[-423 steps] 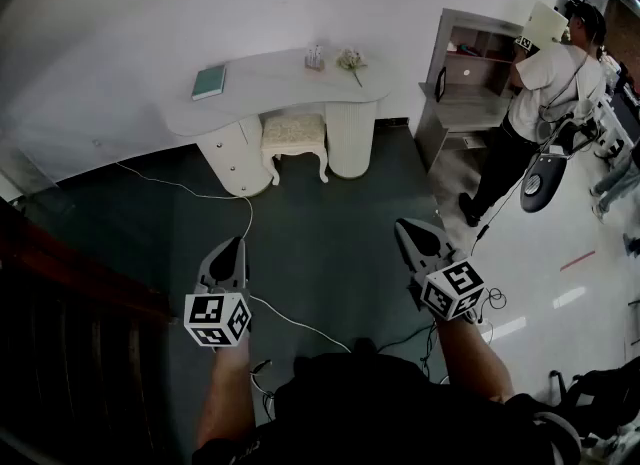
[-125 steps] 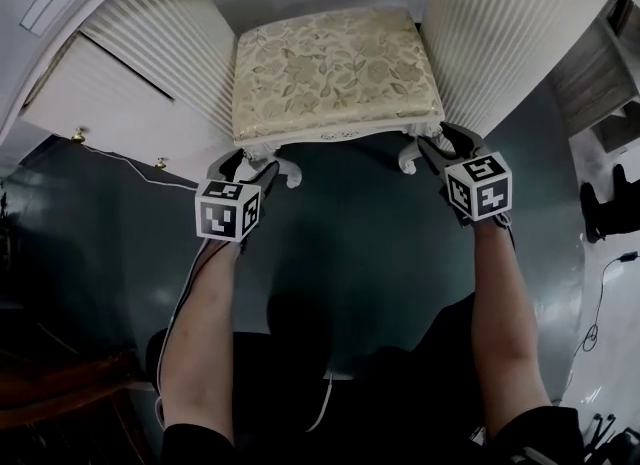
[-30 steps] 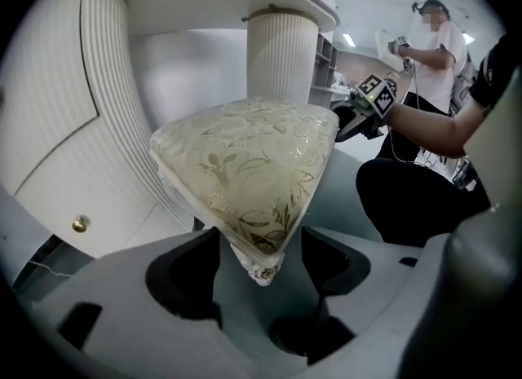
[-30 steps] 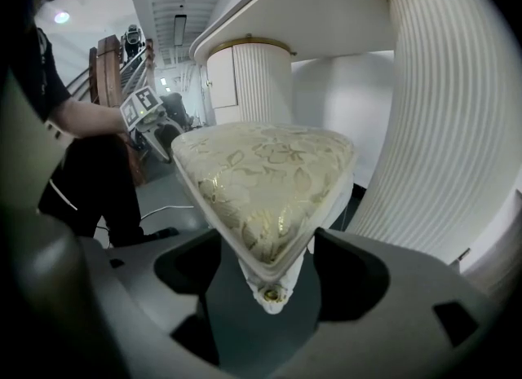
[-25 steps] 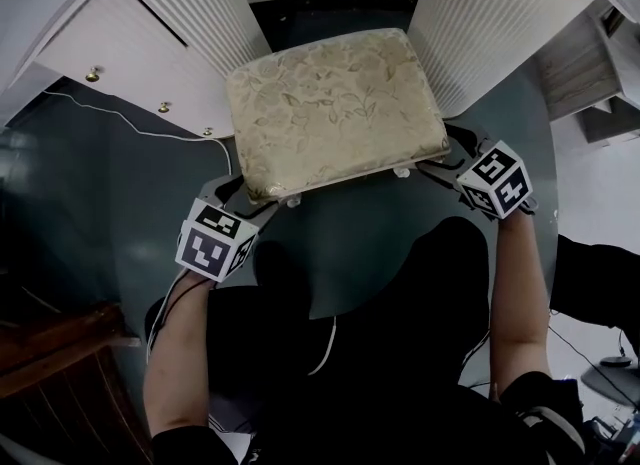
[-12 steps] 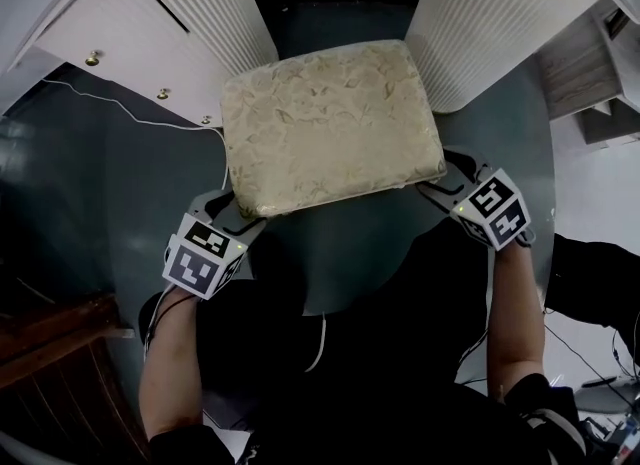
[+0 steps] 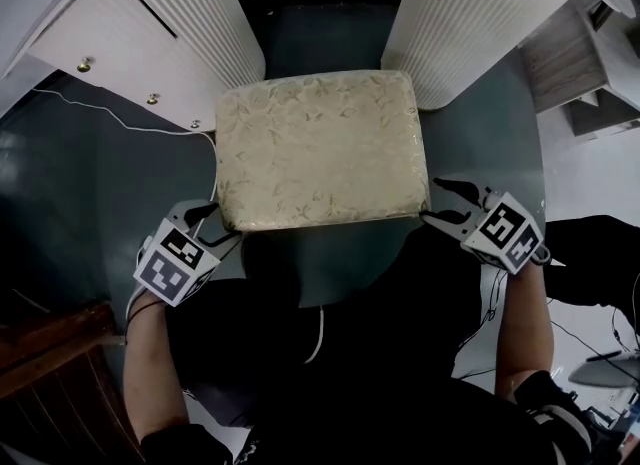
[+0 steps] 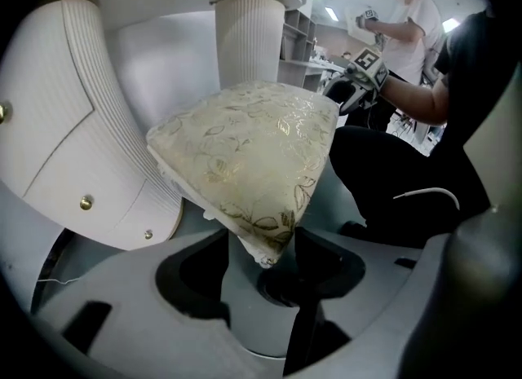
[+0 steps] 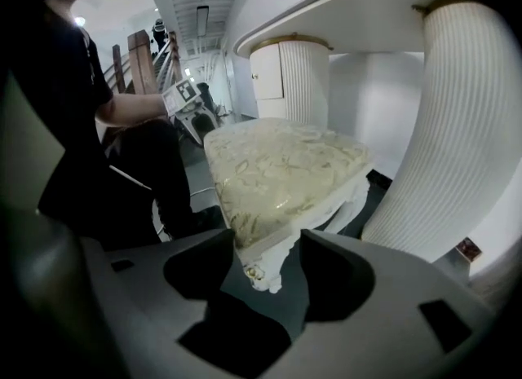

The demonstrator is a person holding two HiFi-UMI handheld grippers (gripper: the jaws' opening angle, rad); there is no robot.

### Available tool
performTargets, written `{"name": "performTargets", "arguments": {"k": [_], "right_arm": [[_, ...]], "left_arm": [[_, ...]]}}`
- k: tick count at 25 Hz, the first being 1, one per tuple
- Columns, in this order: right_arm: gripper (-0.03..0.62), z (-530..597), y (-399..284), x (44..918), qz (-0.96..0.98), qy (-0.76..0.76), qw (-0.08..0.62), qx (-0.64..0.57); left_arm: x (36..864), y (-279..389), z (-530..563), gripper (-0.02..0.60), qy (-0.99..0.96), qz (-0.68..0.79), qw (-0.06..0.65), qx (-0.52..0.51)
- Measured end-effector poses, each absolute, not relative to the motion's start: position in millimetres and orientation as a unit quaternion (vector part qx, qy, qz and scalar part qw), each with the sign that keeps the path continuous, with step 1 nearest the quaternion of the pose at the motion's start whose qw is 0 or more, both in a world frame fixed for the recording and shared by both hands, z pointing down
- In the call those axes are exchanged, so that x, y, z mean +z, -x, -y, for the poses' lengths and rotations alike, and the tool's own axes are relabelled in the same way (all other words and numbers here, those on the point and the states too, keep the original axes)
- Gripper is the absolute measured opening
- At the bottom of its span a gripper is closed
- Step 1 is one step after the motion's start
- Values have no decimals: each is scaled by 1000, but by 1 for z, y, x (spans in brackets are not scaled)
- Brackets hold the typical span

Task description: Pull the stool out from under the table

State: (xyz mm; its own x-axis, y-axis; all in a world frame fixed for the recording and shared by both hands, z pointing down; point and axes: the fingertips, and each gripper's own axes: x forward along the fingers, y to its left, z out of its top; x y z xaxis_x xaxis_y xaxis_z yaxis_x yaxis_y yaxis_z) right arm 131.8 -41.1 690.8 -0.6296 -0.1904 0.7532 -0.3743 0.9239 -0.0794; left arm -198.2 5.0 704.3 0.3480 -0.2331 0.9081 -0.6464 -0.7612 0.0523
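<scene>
Stool [image 7: 318,148]: upright on the dark floor [image 7: 330,28]. One ribbed pedestal [image 7: 215,13] of the table stands at the stool's far-left corner and a second pedestal [image 7: 470,23] at its far-right corner. The rest of the seat lies out in front of them.

Left gripper [image 7: 213,225]: at the stool's near-left corner. Jaws have just been closing. Fingers spread, with the cushion corner in the gap and no pad seen pressing it.

Right gripper [image 7: 432,201]: just beside the stool's near-right corner. Jaws also just closing. Fingers apart, with the carved corner in line with the gap and clear space on one side.
</scene>
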Motion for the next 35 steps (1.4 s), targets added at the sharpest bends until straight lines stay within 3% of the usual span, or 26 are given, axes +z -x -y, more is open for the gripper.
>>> {"name": "performTargets", "arguments": {"k": [3,6,9,13,15,19,21,24,30,35], "right_arm": [[302,51,-135,674,897,-137,409,100],[250,64,-144,663,895,-138,416,80],[249,90,-156,663,890,-175,414,77],[249,103,-149,689,885,-165,429,74],[201,109,-145,701,881,-164,438,69],[207,117,-138,713,877,-177,443,58],[171,123,-133,714,878,-191,436,47],[138,129,-133,716,881,-213,418,57],[157,140,-150,688,895,-253,354,94],[277,128,-128,653,928,-197,270,164]], "left_arm": [[693,213,-1,297,-798,283,208,490],[688,221,0,325,-801,275,208,490],[684,227,2,327,-803,267,204,492],[686,245,10,308,-796,282,195,499],[696,254,19,299,-787,289,188,511],[715,256,44,299,-776,310,178,520],[717,254,58,294,-775,333,179,507],[713,253,74,246,-780,358,185,479],[691,260,89,250,-792,394,201,422],[678,250,86,280,-815,355,224,400]]}}
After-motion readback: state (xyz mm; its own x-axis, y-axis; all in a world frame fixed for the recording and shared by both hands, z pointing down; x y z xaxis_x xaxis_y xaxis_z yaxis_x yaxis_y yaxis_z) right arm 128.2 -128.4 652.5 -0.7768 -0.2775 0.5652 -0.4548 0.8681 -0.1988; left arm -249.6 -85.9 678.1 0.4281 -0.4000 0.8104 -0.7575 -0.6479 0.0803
